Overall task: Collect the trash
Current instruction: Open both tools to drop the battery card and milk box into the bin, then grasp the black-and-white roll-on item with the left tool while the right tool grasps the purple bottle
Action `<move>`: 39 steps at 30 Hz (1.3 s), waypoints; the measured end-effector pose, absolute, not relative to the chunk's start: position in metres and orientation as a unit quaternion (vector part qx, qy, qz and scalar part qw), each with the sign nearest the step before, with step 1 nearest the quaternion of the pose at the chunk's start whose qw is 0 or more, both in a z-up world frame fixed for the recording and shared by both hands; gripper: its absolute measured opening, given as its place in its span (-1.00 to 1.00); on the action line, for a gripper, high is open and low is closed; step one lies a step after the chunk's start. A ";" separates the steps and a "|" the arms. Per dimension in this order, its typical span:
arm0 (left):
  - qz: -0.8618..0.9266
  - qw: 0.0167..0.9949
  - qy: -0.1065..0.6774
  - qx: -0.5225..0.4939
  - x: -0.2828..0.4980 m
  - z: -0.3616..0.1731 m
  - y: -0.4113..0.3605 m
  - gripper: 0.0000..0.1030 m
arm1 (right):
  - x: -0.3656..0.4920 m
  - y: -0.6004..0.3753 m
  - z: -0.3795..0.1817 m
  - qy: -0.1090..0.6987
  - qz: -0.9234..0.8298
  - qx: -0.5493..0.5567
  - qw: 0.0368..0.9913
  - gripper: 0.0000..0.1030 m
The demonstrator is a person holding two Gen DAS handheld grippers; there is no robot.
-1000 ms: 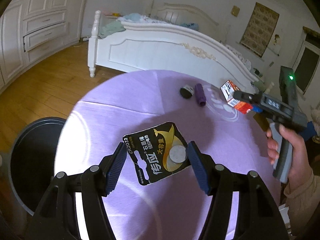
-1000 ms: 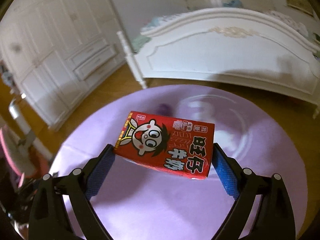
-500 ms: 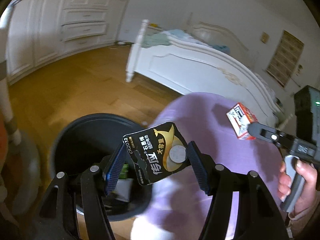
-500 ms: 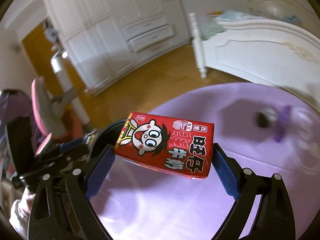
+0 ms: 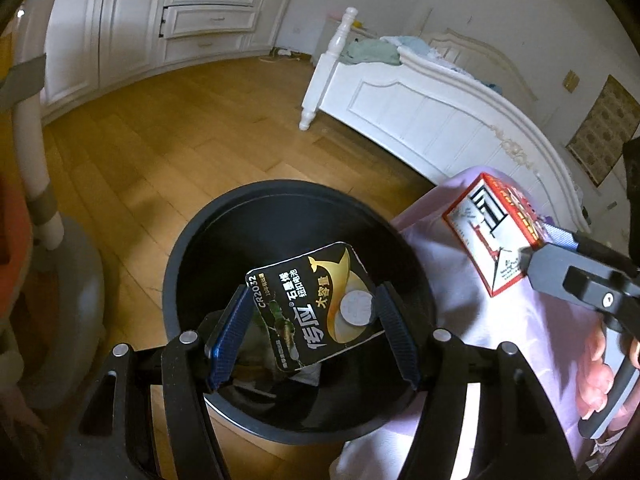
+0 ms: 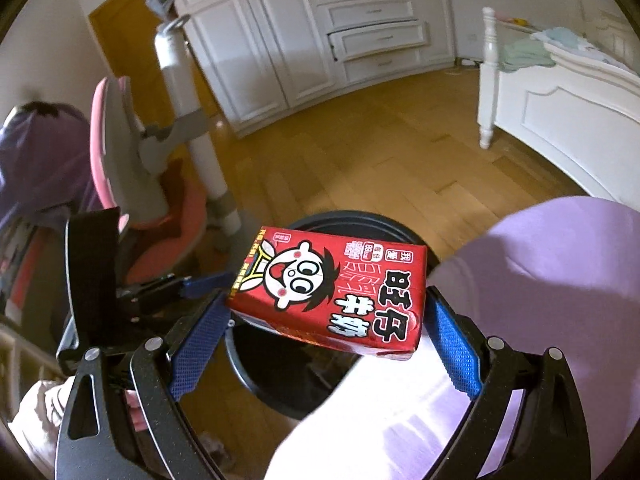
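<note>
White bed (image 5: 432, 120), white wardrobe drawers (image 5: 208, 20), wooden floor (image 5: 168, 144), pink chair (image 6: 120, 160)

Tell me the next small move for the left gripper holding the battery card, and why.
Probably open the jaws of the left gripper. The battery card it clamps hangs over the mouth of the black bin, which already holds other trash, so it should drop in. The red carton would follow.
</note>
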State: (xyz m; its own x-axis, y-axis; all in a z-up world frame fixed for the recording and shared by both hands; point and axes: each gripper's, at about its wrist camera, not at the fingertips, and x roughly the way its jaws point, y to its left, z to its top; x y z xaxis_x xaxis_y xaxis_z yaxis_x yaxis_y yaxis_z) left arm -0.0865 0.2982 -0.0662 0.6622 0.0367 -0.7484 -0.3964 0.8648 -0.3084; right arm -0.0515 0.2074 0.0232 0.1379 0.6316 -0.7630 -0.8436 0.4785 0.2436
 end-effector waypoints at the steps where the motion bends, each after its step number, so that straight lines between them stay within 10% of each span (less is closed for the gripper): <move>1: 0.122 0.881 0.396 -0.228 -0.086 -0.067 0.299 0.26 | -0.052 0.211 0.022 0.432 0.497 -0.126 0.742 0.82; 27: -0.043 0.921 0.373 -0.106 0.037 0.010 0.130 0.49 | 0.051 -0.057 0.037 0.391 0.346 0.055 0.851 0.80; 39: -0.112 0.899 0.421 0.033 0.177 -0.027 0.019 0.47 | 0.163 -0.124 0.006 0.443 0.247 0.069 0.859 0.34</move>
State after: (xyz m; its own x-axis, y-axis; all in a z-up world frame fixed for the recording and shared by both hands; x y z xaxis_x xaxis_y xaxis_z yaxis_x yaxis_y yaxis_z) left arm 0.1770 0.0186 -0.0268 0.6199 -0.1732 -0.7653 0.2294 0.9727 -0.0343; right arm 0.1628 -0.1237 0.0055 0.4848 0.4852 -0.7277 -0.3629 0.8686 0.3374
